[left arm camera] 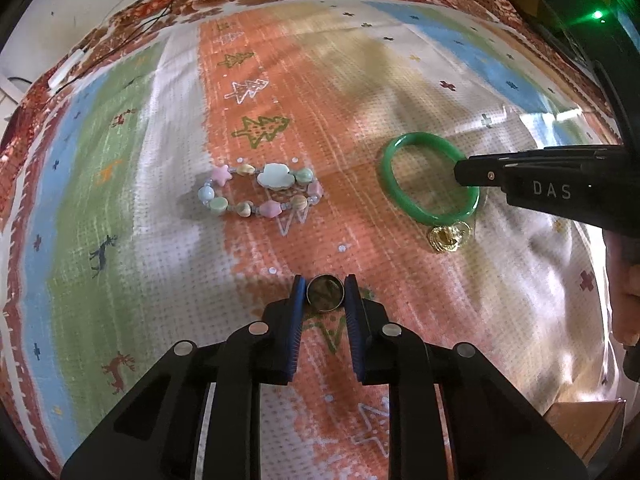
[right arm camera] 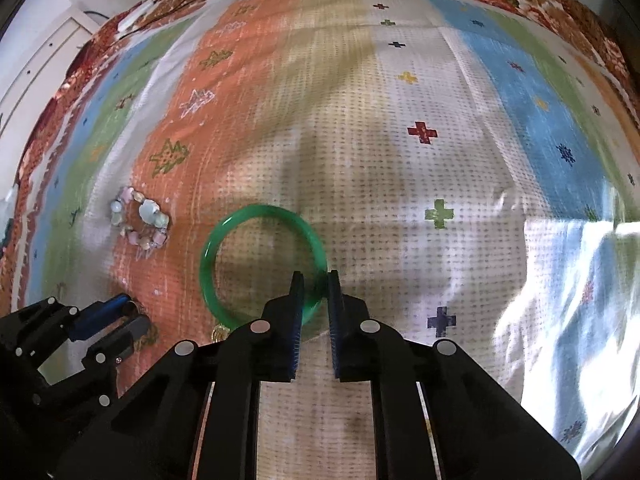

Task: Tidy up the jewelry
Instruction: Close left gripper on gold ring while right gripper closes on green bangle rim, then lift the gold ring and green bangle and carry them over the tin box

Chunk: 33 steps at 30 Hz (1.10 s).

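Left wrist view shows my left gripper (left arm camera: pixel 325 295) pinching a small gold ring (left arm camera: pixel 325 293) by its sides, so it cannot roll away. My right gripper (right arm camera: pixel 315 294) clamps the green bangle (right arm camera: pixel 224 240) rim, beside the beaded bracelet (left arm camera: pixel 256 192) on the cloth (left arm camera: pixel 360 80).

bead bracelet (left arm camera: pixel 260 191) lies left of bangle (left arm camera: pixel 424 176).

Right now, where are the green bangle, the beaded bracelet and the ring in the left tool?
green bangle (right arm camera: pixel 208 264): right wrist view, on its left arc.
beaded bracelet (left arm camera: pixel 273 175): left wrist view, on the large pale cloud-shaped bead.
ring (left arm camera: pixel 325 293): left wrist view, on its round face between the tool's fingers.
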Motion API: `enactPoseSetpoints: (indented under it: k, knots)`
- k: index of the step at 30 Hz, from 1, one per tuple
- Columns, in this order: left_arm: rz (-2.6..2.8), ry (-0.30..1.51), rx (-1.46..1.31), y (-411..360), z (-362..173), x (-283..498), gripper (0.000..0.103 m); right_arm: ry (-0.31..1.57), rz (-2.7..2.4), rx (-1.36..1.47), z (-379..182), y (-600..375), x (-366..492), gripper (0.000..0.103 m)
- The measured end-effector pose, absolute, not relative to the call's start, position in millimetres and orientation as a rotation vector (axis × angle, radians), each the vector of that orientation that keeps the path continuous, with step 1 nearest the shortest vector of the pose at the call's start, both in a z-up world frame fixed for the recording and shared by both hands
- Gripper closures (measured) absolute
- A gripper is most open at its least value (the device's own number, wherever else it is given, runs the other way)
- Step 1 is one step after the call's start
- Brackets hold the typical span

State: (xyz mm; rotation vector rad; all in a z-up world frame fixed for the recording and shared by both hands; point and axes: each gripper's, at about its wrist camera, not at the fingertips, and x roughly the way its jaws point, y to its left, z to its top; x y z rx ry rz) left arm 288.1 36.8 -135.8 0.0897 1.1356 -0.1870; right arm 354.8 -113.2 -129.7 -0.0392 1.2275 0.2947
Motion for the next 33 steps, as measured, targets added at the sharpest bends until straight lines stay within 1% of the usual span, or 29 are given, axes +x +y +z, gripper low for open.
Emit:
enactPoseSetpoints:
  k: [5,24,33]
  knots:
    - [-0.179,1.126,0.099,36,-130,283,0.084,1.217,0.294,-0.046,-125,-117,351,0.095]
    - [-0.18,1.059,0.044,36,-94,258,0.084,1.074,0.295,-0.102,-80,-115,328,0.095]
    - [-0.178,1.022,-0.016,36,-71,238,0.084,1.057,0.311,-0.115,-66,-116,305,0.095]
